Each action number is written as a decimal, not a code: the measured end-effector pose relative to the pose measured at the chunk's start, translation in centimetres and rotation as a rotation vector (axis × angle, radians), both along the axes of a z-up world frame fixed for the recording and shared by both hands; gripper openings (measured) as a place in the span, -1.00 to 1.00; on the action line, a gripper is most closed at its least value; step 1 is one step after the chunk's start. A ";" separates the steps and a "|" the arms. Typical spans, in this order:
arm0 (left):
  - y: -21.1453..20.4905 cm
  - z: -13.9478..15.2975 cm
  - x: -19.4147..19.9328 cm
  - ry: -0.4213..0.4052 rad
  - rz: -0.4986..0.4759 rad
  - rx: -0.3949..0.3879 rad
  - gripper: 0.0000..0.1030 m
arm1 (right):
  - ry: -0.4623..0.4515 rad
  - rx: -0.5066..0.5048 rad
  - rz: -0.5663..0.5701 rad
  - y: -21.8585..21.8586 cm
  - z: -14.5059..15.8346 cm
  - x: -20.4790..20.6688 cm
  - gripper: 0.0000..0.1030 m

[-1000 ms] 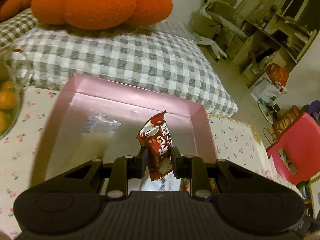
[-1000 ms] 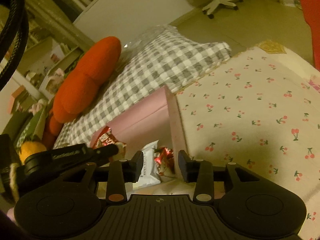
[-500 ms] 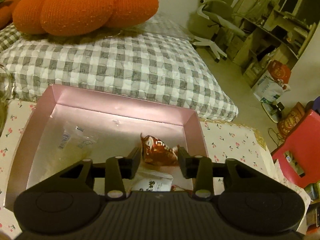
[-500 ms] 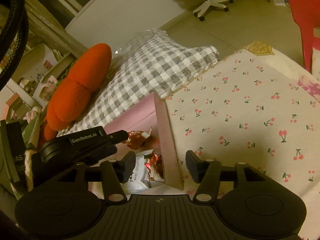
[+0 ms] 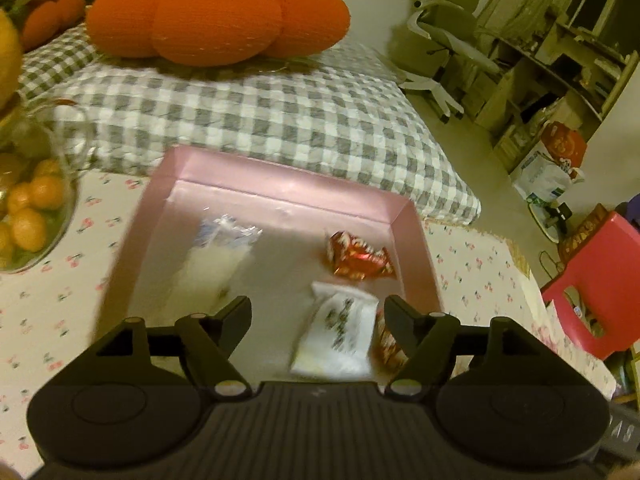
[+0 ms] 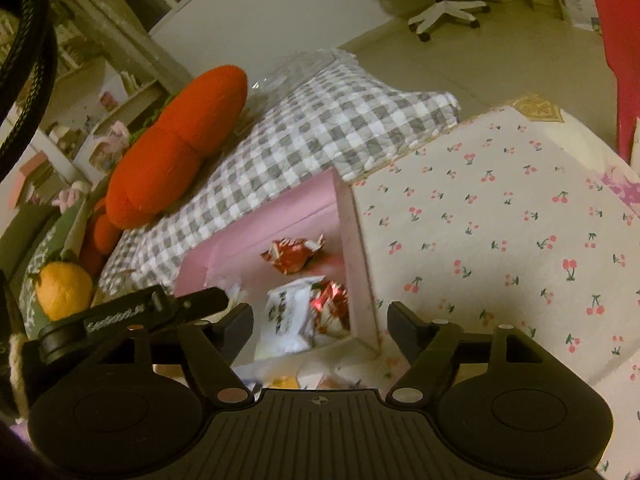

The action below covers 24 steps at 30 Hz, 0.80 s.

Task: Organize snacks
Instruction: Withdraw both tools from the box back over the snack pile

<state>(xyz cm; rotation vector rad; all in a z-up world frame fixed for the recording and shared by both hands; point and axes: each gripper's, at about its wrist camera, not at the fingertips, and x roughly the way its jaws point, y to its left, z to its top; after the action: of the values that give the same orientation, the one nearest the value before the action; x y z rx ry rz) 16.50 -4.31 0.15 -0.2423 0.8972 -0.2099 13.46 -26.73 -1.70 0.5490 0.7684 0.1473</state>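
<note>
A pink box sits on the cherry-print tablecloth. In it lie a red snack packet, a white packet, a clear plastic packet and another red packet by the right wall. My left gripper is open and empty above the box's near end. My right gripper is open and empty over the box's near right corner. The box, red packet, white packet, second red packet and left gripper's finger show in the right wrist view.
A glass bowl of small oranges stands left of the box. A grey checked cushion with an orange pumpkin pillow lies behind it. A red stool stands to the right. Loose wrappers lie under my right gripper.
My left gripper opened and let go of the red snack packet, which now lies in the pink box. It then pulled back. My right gripper opened wider.
</note>
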 end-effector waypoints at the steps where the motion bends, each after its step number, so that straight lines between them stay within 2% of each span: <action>1: 0.3 0.1 -0.4 0.000 0.000 0.008 0.45 | 0.004 -0.004 0.011 0.2 0.2 -0.2 0.56; 3: 1.0 0.4 -1.3 -0.003 0.003 0.020 0.48 | 0.005 -0.016 0.027 0.6 0.5 -0.6 0.58; 10: 2.9 1.1 -4.1 -0.021 -0.002 0.045 0.79 | 0.010 -0.061 0.069 2.0 1.4 -1.9 0.70; 18: 5.1 0.8 -7.3 -0.024 -0.013 0.091 0.91 | 0.003 -0.135 0.106 3.7 1.8 -3.6 0.76; 24: 6.8 -0.3 -9.3 0.001 0.005 0.083 0.96 | 0.004 -0.172 0.131 4.6 1.7 -4.7 0.78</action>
<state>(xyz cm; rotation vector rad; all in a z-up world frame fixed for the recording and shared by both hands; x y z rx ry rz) 7.22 2.45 -0.19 -0.1674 0.9039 -0.1670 8.73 -22.13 0.05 0.3363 0.8130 0.1993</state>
